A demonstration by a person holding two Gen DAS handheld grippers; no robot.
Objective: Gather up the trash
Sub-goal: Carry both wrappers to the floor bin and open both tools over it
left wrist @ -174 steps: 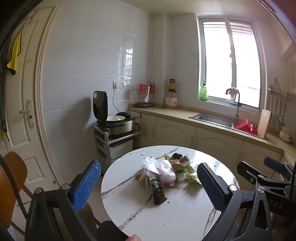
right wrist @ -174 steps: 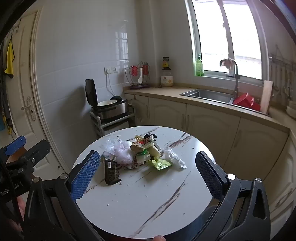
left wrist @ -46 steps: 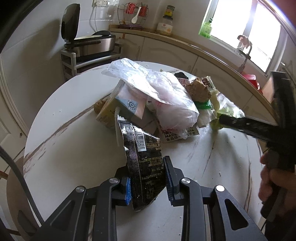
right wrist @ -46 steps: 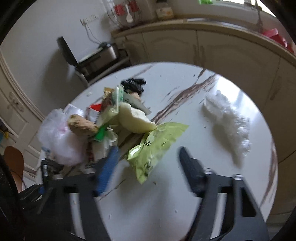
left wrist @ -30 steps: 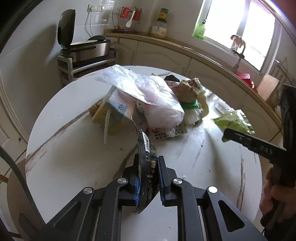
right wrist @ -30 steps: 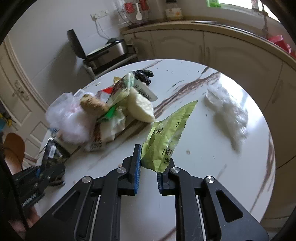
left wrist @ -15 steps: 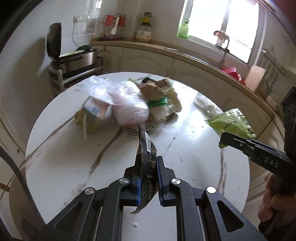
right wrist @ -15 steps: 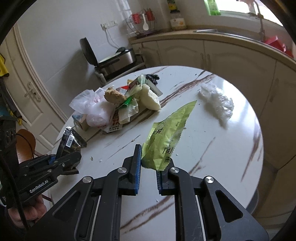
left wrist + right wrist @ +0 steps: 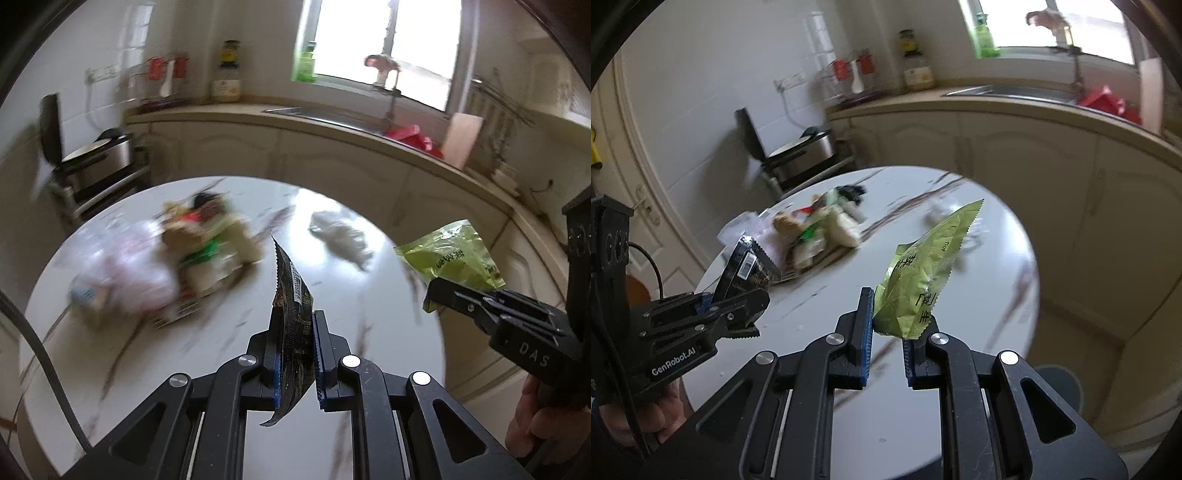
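My left gripper (image 9: 295, 325) is shut on a black snack wrapper (image 9: 291, 295), held edge-on above the round white table (image 9: 332, 435). The same wrapper (image 9: 746, 266) and left gripper (image 9: 753, 306) show at the left of the right wrist view. My right gripper (image 9: 886, 317) is shut on a green snack bag (image 9: 923, 273), which stands up from the pads. That green bag (image 9: 454, 254) also shows at the right of the left wrist view. A blurred trash pile (image 9: 184, 254) stays on the table's far left, with clear crumpled plastic (image 9: 343, 240) apart to its right.
Behind the table runs a counter with cream cabinets (image 9: 1015, 155), a sink (image 9: 332, 114) under the window and a red item (image 9: 410, 134). A rice cooker on a rack (image 9: 96, 158) stands at the left wall. A person's hand (image 9: 532, 417) grips the right handle.
Both grippers have lifted and drawn back from the trash pile with their wrappers. The pile now looks smaller and farther off, and the table's near edge shows.
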